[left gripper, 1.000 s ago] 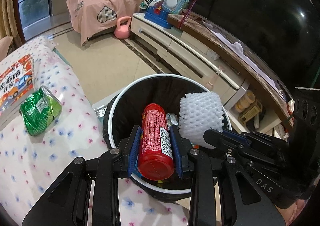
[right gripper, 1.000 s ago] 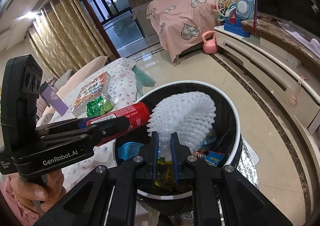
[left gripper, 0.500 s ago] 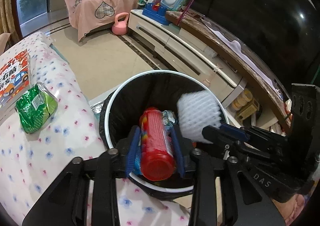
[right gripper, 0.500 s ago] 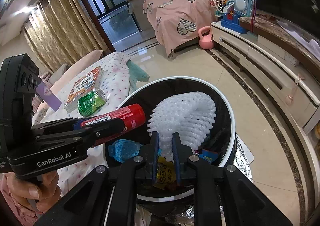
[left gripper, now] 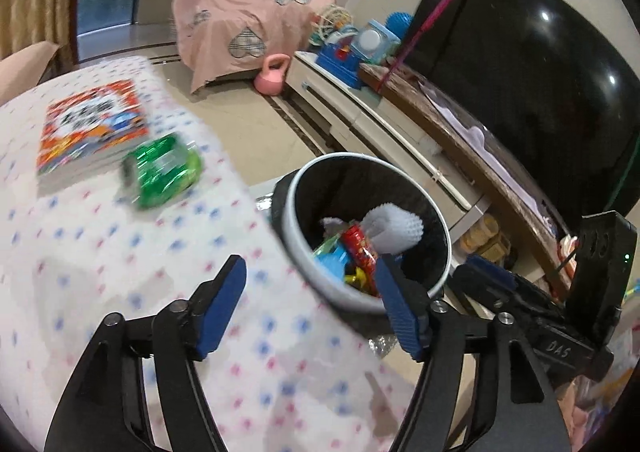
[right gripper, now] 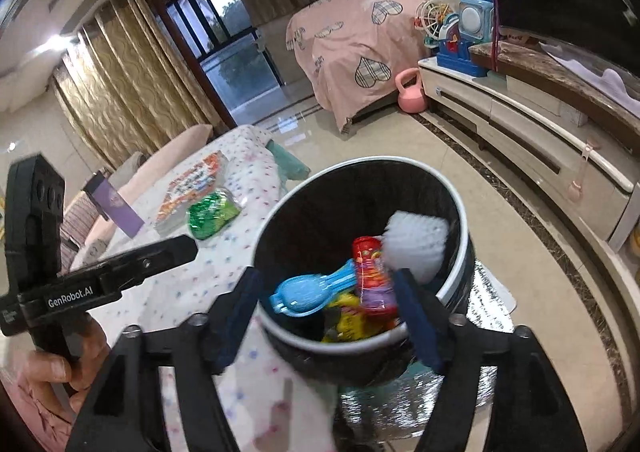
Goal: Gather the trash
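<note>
Both claws opening, empty, by the round black white-rimmed bin [right gripper: 362, 168].

Risk: the blurred, probably crinkly green foil packet [left gripper: 162, 170] on the far left could slip when the left gripper [left gripper: 308, 306] or right gripper [right gripper: 328, 316] pinches it.

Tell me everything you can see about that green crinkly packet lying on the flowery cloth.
The green packet is a shiny, foil-like snack bag, crumpled and puffed, bright green with a small pale label patch; motion blur hides any print. It lies on its side on the white cloth with pink and blue flowers, right beside the orange picture book and apparently touching its near edge. Nothing grips it. It sits apart from the trash bin.
</note>
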`<state>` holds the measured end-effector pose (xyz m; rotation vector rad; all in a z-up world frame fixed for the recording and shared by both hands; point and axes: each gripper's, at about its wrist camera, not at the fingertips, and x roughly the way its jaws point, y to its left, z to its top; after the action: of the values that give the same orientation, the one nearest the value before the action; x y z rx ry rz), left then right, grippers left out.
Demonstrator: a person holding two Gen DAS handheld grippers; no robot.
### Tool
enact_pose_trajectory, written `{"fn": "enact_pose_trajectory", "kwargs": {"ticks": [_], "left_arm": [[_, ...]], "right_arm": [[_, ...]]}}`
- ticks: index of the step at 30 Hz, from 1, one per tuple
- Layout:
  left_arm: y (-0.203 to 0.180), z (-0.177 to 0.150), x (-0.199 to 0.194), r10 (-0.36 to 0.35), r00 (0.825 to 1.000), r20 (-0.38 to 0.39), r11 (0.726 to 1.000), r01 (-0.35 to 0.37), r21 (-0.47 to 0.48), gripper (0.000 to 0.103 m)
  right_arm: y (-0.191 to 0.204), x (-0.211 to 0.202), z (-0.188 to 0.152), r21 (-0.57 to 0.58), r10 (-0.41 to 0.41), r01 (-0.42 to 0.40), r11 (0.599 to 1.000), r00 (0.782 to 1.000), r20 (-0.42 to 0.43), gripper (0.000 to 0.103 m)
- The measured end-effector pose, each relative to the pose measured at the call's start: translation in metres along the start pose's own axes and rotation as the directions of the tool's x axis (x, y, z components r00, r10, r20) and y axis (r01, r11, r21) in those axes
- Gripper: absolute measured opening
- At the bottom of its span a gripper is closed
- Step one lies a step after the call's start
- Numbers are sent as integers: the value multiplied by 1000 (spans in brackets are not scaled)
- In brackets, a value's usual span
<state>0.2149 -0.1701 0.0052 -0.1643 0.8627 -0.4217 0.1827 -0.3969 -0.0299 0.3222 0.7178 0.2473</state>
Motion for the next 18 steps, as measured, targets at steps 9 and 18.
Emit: {"fn": "enact_pose_trajectory", "kwargs": {"ticks": [9, 18], "left_arm": [[41, -61, -65, 68, 994, 89, 995, -60, -83, 77], [43, -92, -137, 123, 961, 249, 992, -114, -50, 89]], "right_arm": [[44, -36, -38, 26, 42, -46, 999, 992, 121, 102], [88, -61, -62, -21, 51, -48, 999, 983, 178, 102]]}}
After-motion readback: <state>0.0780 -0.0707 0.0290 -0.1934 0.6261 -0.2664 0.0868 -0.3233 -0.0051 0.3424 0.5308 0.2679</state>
